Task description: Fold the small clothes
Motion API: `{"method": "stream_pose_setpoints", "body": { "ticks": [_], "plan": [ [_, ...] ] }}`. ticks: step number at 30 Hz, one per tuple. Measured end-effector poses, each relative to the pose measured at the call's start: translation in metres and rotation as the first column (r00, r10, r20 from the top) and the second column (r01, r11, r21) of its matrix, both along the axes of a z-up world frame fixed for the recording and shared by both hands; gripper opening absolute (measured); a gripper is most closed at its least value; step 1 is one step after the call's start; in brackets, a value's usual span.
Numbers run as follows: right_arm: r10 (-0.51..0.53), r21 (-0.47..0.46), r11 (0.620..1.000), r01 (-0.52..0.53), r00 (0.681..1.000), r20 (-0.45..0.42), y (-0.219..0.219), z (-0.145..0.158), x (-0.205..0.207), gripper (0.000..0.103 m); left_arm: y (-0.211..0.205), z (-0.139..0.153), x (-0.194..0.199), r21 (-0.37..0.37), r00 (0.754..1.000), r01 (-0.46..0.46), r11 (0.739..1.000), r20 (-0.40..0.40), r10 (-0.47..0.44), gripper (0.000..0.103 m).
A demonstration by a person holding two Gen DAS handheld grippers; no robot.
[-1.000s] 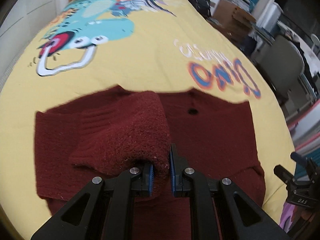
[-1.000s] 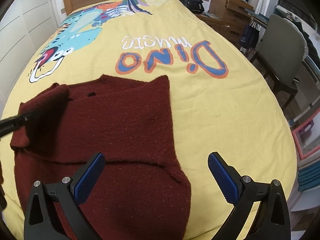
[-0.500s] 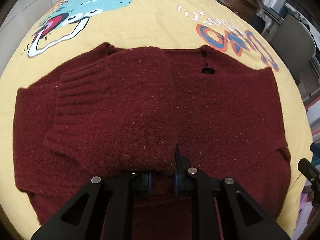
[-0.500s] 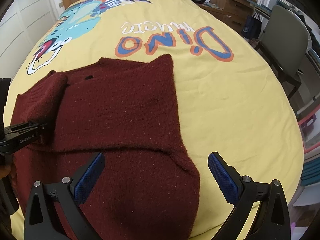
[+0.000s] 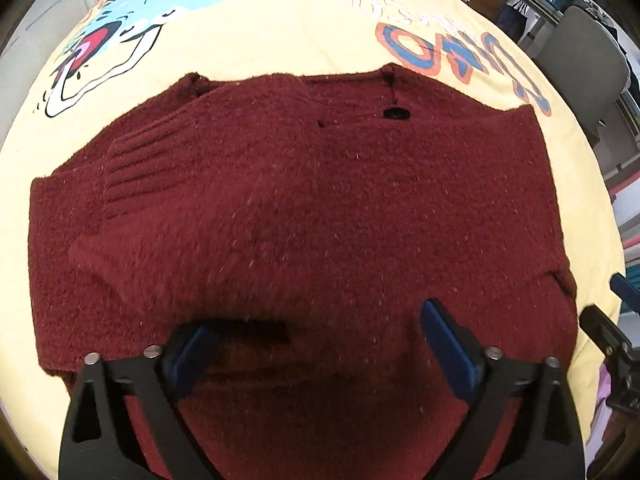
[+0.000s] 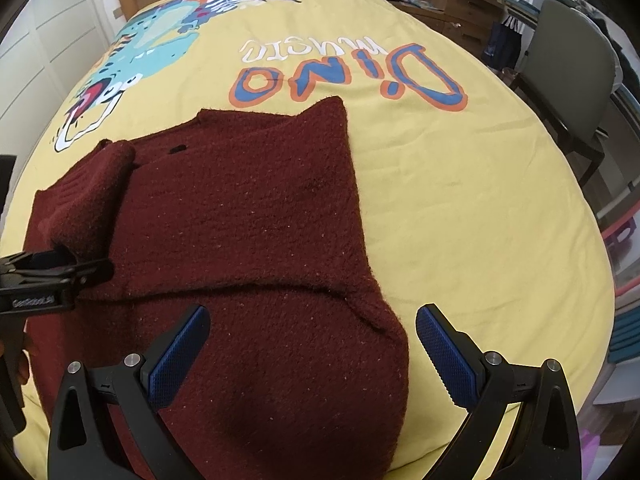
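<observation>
A: Jaws first. Left gripper (image 5: 316,340): blue-padded jaws spread wide, nothing between the pads. Right gripper (image 6: 312,352): jaws likewise spread wide, holding nothing.

B: Position of the garment relative to the left jaws?

A: The dark red fuzzy knit sweater (image 5: 320,208) lies directly ahead of and under the left jaws, spread over the yellow bedcover with a cartoon dinosaur print (image 5: 280,32). One sleeve with a ribbed cuff (image 5: 136,168) is folded across the body, ahead and to the left of the left pad. A small dark button (image 5: 394,113) sits near the neckline, far ahead of the right pad.

B: Right wrist view?

A: The sweater (image 6: 240,220) lies ahead, mostly on the left-pad side; its right edge runs forward from between the pads. The lower part bulges up close between the jaws. Bare bedcover (image 6: 460,200) lies ahead of the right pad. The left gripper (image 6: 52,276) shows at the far left, over the folded sleeve; contact with the knit cannot be judged.

B: Surroundings?

A: A grey-green upholstered chair (image 6: 568,76) stands beyond the bed's right edge.
</observation>
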State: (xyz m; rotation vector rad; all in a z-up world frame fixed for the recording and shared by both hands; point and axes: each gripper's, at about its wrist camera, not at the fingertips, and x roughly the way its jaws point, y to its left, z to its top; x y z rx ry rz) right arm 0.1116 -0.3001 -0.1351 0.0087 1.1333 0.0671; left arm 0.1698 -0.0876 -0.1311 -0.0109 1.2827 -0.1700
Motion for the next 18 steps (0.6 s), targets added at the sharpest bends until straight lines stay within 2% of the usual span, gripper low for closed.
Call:
{"method": "stream_pose_setpoints", "body": {
  "ticks": [2,11,15,18],
  "plan": [
    [-0.002,0.004,1.0,0.002,1.0,0.001,-0.001,0.0,-0.001,0.103,0.005,0.002,-0.003,0.011,1.0,-0.004,1.0,-0.005,0.004,0.102],
    [-0.002,0.018,1.0,0.002,1.0,-0.005,0.001,-0.003,-0.003,0.103,0.046,0.016,-0.026,0.048,1.0,-0.001,0.999,0.01,0.0,0.102],
    [0.009,0.015,1.0,-0.009,1.0,-0.009,0.007,-0.004,-0.004,0.103,0.071,0.015,-0.037,0.096,1.0,-0.016,0.995,0.005,0.016,0.102],
    [0.028,0.009,1.0,-0.028,1.0,-0.007,0.015,-0.002,-0.004,0.103,0.1,0.016,-0.049,0.12,0.998,-0.062,0.991,0.01,0.061,0.102]
  ]
}}
